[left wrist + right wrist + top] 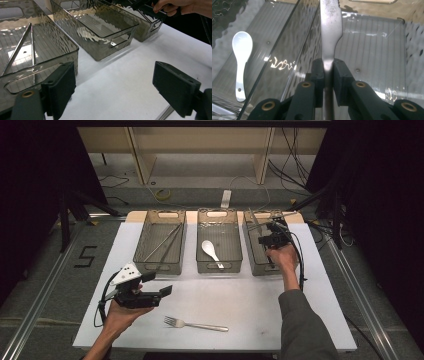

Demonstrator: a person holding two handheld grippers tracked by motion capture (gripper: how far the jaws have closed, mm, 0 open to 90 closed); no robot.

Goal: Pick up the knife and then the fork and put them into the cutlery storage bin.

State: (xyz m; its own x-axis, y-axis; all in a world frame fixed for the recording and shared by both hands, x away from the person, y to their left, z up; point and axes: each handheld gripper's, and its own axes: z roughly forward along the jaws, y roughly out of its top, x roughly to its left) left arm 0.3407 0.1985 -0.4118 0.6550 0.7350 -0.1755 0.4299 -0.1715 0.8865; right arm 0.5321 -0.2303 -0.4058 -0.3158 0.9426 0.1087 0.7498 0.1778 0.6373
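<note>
My right gripper [272,239] is over the right clear bin [251,255], shut on the handle of a metal knife [255,220]. In the right gripper view the knife [330,27] runs up from between the closed jaws of the gripper [328,72], over the bin's ribbed floor. My left gripper [159,283] hovers low at the table's front left, open, with nothing between its jaws [117,87]. A metal fork [196,324] lies on the white table [250,295] to its right.
Three clear bins stand in a row at the back. The left bin [159,265] holds metal chopsticks [18,50]. The middle bin [220,266] holds a white spoon [242,57]. Cables and a shelf lie beyond the table's far edge.
</note>
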